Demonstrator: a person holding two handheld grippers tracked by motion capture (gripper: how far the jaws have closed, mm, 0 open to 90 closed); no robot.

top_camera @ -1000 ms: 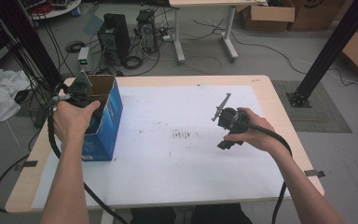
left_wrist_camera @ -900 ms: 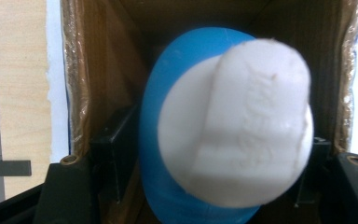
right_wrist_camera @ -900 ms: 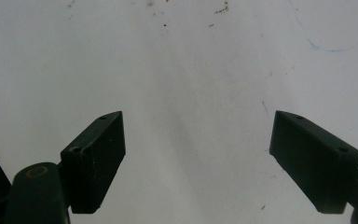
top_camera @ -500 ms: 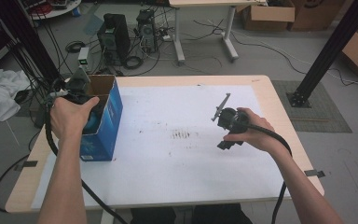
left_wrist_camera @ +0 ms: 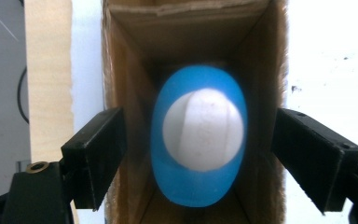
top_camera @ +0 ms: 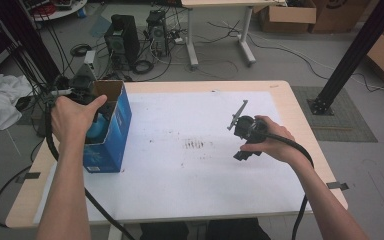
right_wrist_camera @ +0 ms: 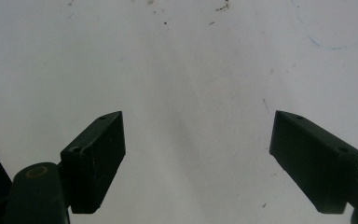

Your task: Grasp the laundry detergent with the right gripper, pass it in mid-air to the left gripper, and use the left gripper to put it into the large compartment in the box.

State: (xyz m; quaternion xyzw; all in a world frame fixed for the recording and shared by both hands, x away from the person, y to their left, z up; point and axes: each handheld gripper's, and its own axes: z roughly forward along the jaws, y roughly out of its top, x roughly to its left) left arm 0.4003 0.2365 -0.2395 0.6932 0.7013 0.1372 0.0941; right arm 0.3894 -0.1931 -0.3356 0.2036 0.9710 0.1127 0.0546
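A blue bottle with a white cap stands inside the cardboard box, directly below the left gripper, whose jaws have just been opening; the right gripper is also spread wide.

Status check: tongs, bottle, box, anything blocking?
Left tongs just opened, clear of blue bottle. Bottle sits inside box. Right tongs open over bare table. Nothing blocking.

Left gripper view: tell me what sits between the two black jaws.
A blue bottle with a white cap stands between them, down inside the open cardboard box. The left claw is open, its jaws having just spread; neither touches the bottle.
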